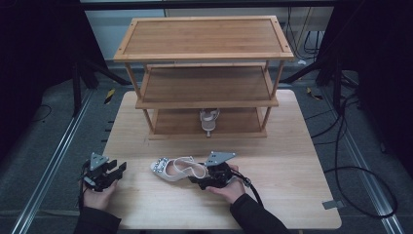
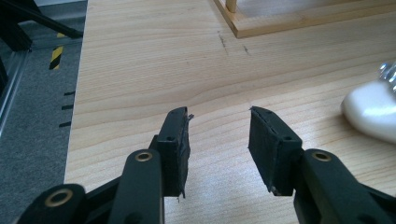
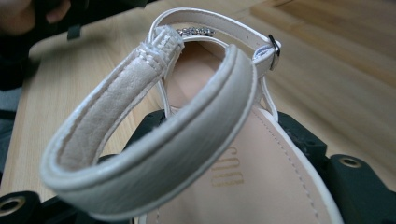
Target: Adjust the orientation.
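Note:
A white strappy sandal (image 1: 178, 169) with a jewelled toe lies on the wooden table (image 1: 292, 161), toe to the left. My right gripper (image 1: 197, 178) holds its heel end. In the right gripper view the black jaws (image 3: 222, 123) flank the insole (image 3: 261, 158) and touch its edges, and the ankle strap (image 3: 140, 116) loops close in front. My left gripper (image 1: 119, 168) rests at the table's left front, open and holding nothing (image 2: 219, 114). The sandal's toe (image 2: 371, 109) lies to its right, apart from it. A matching sandal (image 1: 209, 119) stands on the rack's bottom shelf.
A three-shelf wooden shoe rack (image 1: 204, 36) stands at the back of the table, and its base corner (image 2: 243, 28) is in the left gripper view. Grey floor with metal rails (image 1: 53, 156) and black cables (image 1: 350, 170) surrounds the table.

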### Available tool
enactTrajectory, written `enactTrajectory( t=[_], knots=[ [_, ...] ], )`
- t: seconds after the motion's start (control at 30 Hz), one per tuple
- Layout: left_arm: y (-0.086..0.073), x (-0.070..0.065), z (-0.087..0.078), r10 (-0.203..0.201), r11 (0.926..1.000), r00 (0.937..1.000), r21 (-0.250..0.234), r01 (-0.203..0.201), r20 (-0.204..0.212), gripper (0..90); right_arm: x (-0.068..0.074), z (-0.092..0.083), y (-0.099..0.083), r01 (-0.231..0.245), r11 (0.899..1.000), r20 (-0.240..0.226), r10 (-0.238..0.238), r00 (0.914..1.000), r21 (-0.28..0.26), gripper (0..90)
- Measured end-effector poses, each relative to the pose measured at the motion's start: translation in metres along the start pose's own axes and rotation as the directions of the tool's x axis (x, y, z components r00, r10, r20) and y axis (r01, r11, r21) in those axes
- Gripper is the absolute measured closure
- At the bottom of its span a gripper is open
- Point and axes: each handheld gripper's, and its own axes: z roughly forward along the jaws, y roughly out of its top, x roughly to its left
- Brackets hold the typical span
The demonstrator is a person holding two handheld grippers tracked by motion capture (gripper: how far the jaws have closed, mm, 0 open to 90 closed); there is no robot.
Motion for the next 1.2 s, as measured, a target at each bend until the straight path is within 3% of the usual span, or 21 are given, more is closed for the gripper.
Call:
enactTrajectory(
  t=[0.37, 0.5, 0.6, 0.67, 0.87, 1.1, 1.2],
  knots=[
    [0.0, 0.0, -0.001, -0.004, 1.0, 1.0, -0.002, 0.004, -0.004, 56.6, -0.011, -0.051, 0.006, -0.029, 0.995, 0.11, 0.04, 0.9931, -0.097, 41.9],
    [0.0, 0.0, -0.001, -0.003, 1.0, 1.0, -0.004, 0.003, -0.004, 56.6, -0.018, -0.076, 0.003, -0.045, 0.991, 0.163, 0.065, 0.9844, -0.123, 41.9],
    [0.0, 0.0, -0.001, -0.003, 1.0, 1.0, -0.005, 0.003, -0.003, 56.6, -0.025, -0.096, 0.0, -0.052, 0.988, 0.219, 0.084, 0.972, -0.147, 42.0],
    [0.0, 0.0, -0.001, -0.004, 1.0, 1.0, -0.005, 0.004, -0.004, 56.6, -0.032, -0.109, -0.002, -0.057, 0.985, 0.261, 0.099, 0.9602, -0.161, 42.0],
    [0.0, 0.0, -0.001, -0.002, 1.0, 1.0, -0.004, 0.002, -0.006, 56.6, -0.054, -0.137, -0.009, -0.09, 0.975, 0.386, 0.165, 0.9075, -0.203, 42.0],
    [0.0, -0.001, -0.001, 0.001, 1.0, 1.0, -0.002, -0.001, -0.007, 56.6, -0.069, -0.148, -0.014, -0.099, 0.971, 0.491, 0.197, 0.8488, -0.218, 42.0],
    [0.0, -0.001, -0.001, 0.001, 1.0, 1.0, 0.0, -0.001, -0.008, 56.7, -0.074, -0.146, -0.015, -0.11, 0.969, 0.519, 0.212, 0.8277, -0.221, 42.0]
  ],
)
